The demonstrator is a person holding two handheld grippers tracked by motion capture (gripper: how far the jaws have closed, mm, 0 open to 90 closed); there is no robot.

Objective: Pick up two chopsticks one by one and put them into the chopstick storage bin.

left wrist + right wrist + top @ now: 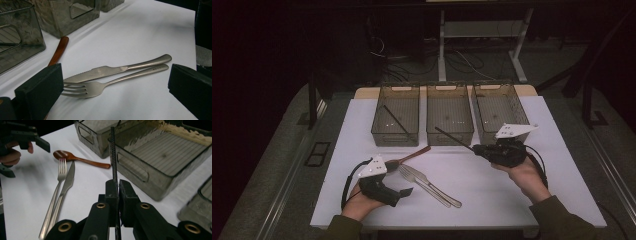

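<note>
Right gripper (117,186) holds a black chopstick (113,155), jaws clamped on it, above the near rim of the middle bin (450,135). Left gripper (115,82) rests wide open by the fork (100,87). Advise levelling the chopstick over a bin before release

Black chopstick (114,160), reddish-brown spoon (75,158).

fork (92,88): brushed metal, satin sheen
knife (105,71): same metal, smooth
spoon (75,157): glossy brown wood
chopstick (113,152): black, ribbed, matt
bins (160,160): smoky clear plastic
table cover (140,32): white, smooth, matt
</note>
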